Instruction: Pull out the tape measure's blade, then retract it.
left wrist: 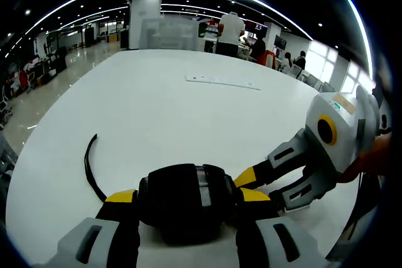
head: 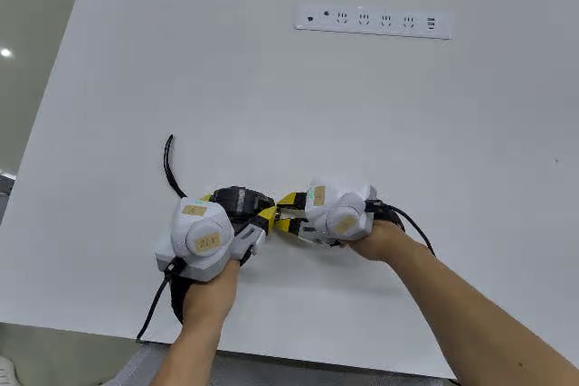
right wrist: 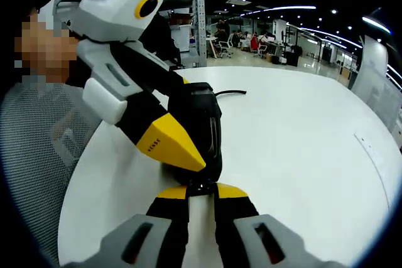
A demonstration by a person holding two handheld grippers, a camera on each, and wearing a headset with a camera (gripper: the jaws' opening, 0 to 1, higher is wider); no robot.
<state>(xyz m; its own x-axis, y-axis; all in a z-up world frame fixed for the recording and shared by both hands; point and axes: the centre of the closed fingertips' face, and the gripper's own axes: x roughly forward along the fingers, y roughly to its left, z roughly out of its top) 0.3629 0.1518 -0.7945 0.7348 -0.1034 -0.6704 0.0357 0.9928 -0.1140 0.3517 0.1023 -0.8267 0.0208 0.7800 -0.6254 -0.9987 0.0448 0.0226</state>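
A black tape measure point(head: 241, 200) lies on the white table point(head: 271, 88), its black wrist strap point(head: 169, 167) trailing to the left. My left gripper point(head: 237, 208) is shut on the case; in the left gripper view the yellow-tipped jaws press the tape measure point(left wrist: 182, 200) from both sides. My right gripper point(head: 283, 211) meets the case from the right. In the right gripper view my right gripper point(right wrist: 201, 191) has its jaws nearly together on a small dark tab at the foot of the tape measure point(right wrist: 202, 123), apparently the blade's end. No length of blade shows.
A white power strip point(head: 373, 21) lies at the far side of the table. The table's near edge point(head: 271, 336) runs just under both hands. People stand far behind the table point(left wrist: 232, 29) in an open office.
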